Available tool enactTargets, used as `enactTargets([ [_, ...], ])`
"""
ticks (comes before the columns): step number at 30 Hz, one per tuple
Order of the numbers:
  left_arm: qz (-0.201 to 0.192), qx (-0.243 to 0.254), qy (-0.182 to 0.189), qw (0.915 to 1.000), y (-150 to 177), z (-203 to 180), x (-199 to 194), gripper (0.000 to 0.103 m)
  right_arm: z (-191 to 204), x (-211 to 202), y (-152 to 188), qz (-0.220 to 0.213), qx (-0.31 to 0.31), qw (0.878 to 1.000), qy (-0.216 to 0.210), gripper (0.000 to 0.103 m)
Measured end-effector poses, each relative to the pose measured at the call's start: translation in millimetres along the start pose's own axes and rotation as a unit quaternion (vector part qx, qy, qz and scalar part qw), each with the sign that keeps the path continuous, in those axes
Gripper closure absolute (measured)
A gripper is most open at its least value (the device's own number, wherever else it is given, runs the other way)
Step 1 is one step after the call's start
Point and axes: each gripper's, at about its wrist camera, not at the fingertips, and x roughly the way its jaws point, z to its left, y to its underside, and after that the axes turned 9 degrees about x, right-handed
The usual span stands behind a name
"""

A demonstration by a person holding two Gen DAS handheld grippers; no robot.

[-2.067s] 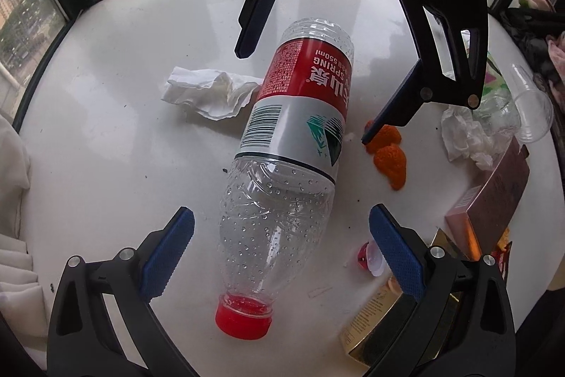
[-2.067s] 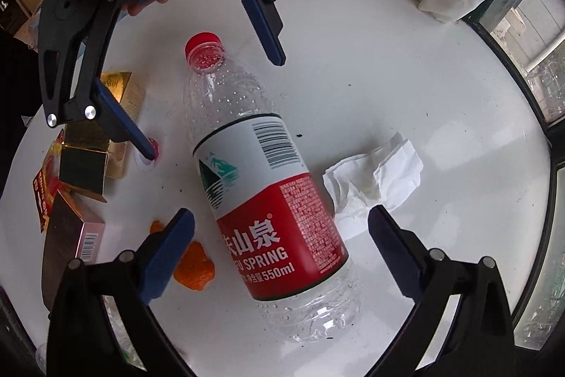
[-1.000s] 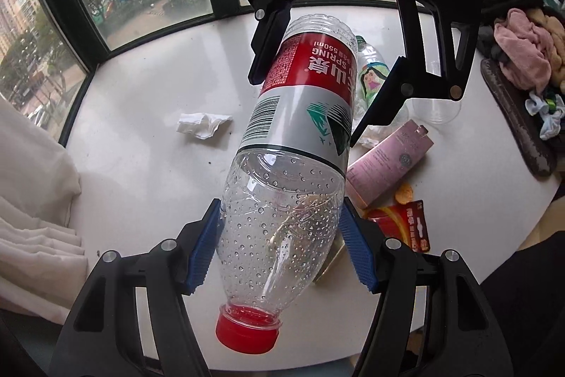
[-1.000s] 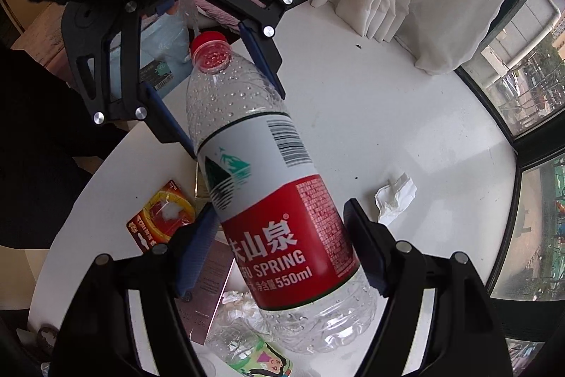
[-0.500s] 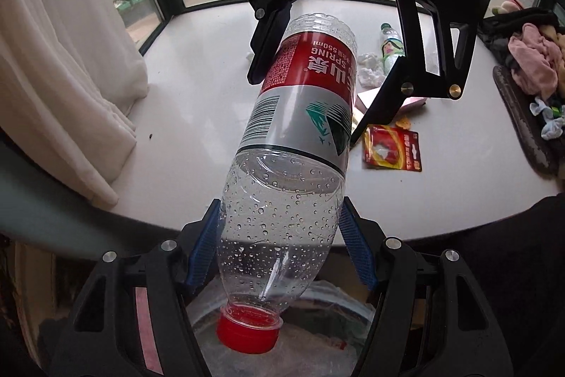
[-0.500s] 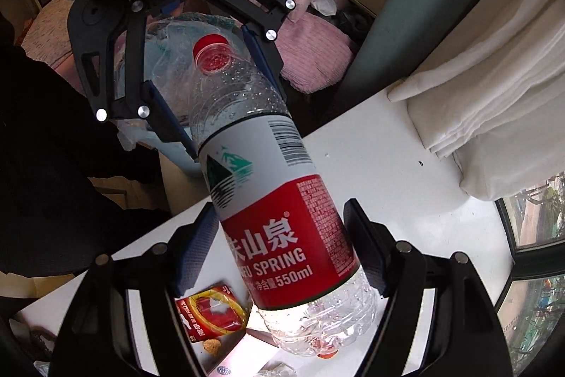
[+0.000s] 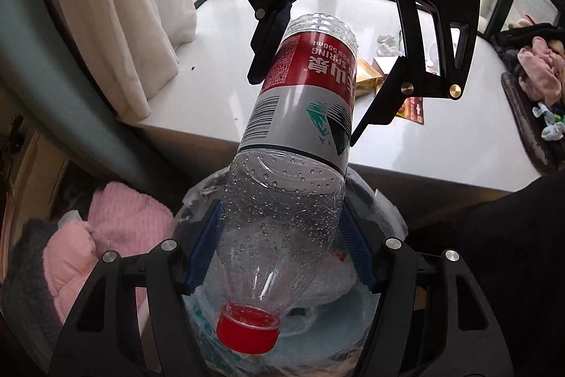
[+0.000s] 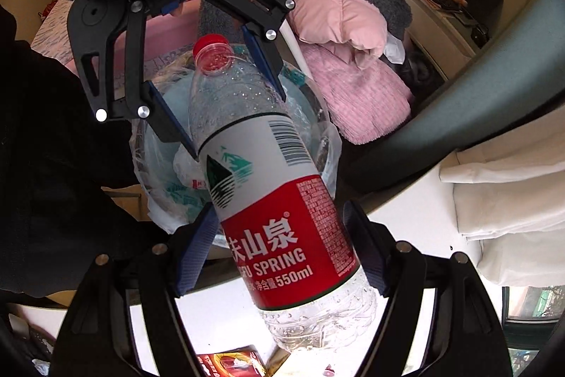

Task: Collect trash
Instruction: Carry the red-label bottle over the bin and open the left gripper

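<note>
Fingers [image 7: 206,246] on bottle [image 7: 296,143] — curtain [image 7: 116,6] only in left view

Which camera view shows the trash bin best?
The right wrist view: the bin, lined with a plastic bag, shows most of its round rim and inside, behind the bottle. The left wrist view shows only parts of its rim around the bottle and left gripper.

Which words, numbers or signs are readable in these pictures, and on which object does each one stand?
"山泉": red band of the bottle label, white characters; a character before them is cut off.
"SPRING": the same red band, below; the letters before it are hidden.
"550ml": the same band, lowest line.
Barcode on the white part of the label: digits too small.
Fine print on the red band: too small.
Red packet on the table: print blurred.
</note>
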Motion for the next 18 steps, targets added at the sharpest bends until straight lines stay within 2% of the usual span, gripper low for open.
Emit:
enactTargets([
  [6,0.002,-0.016,0.012,0.9998,38,-2,-2,0.04,23,19,-20,0.013,-0.006,1.0,-0.014,0.033],
  [11,-0.002,-0.028,0.018,0.9994,56,5,9,0.04,31,39,-31,0.025,-0.008,1.0,-0.01,0.033],
  [18,-0.014,-0.041,0.045,0.9981,70,13,35,0.04,29,64,-36,0.066,-0.01,0.998,-0.011,0.033],
])
